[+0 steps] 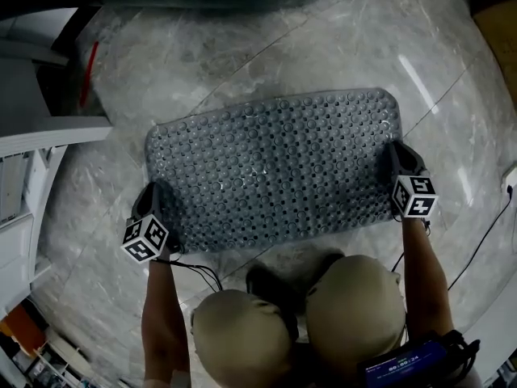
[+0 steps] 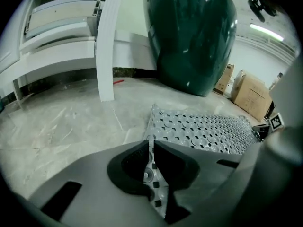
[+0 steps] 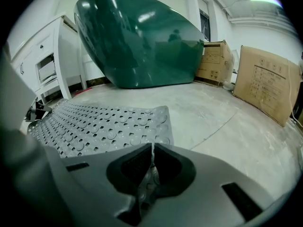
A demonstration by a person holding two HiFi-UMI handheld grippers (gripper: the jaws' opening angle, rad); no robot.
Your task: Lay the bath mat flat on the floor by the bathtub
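The bath mat [image 1: 275, 172] lies spread on the floor [image 1: 339, 39] near the bathtub [image 2: 189, 37], with the left gripper [image 2: 150, 152] and right gripper [image 3: 152, 159] each pinching a near corner. It is probably best to lower both corners together with the mat pulled taut, and only then let go.

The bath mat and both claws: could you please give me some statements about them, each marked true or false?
1. The left claw is shut on an edge of the bath mat. True.
2. The right claw is open and empty. False: it is shut on the mat's opposite end.
3. The bath mat is rolled into a tube. False: it is spread open over the floor.
4. A dark green bathtub stands beyond the mat. True.
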